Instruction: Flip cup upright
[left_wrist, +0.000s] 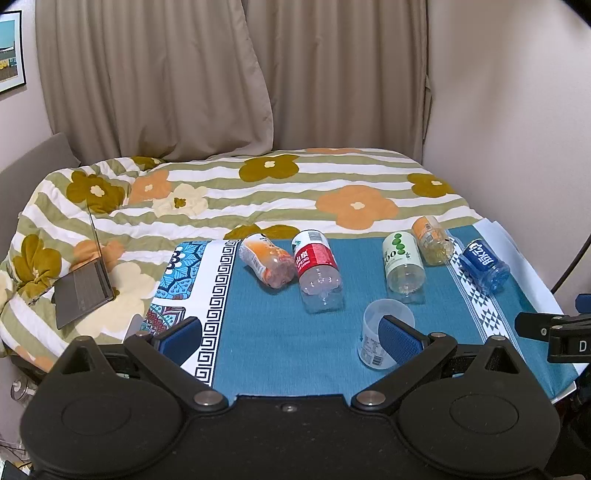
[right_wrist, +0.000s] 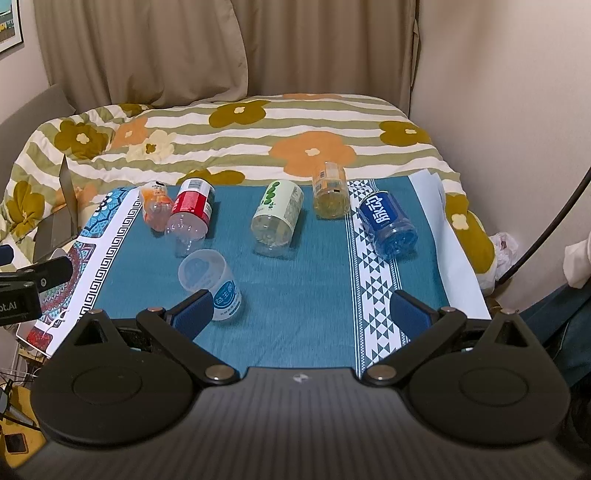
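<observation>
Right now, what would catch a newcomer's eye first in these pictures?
Five bottle-shaped containers lie tipped in a row on the teal tablecloth, the blue one at the right end. Nearer the camera, a translucent cup lies on its side, beside the open right gripper. Behind is a flowered quilt.

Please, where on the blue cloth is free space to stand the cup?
Free: near blue cloth between the cup and the white triangle band. Crowded: the far edge, where five bottles lie from the orange bottle to the blue bottle.
</observation>
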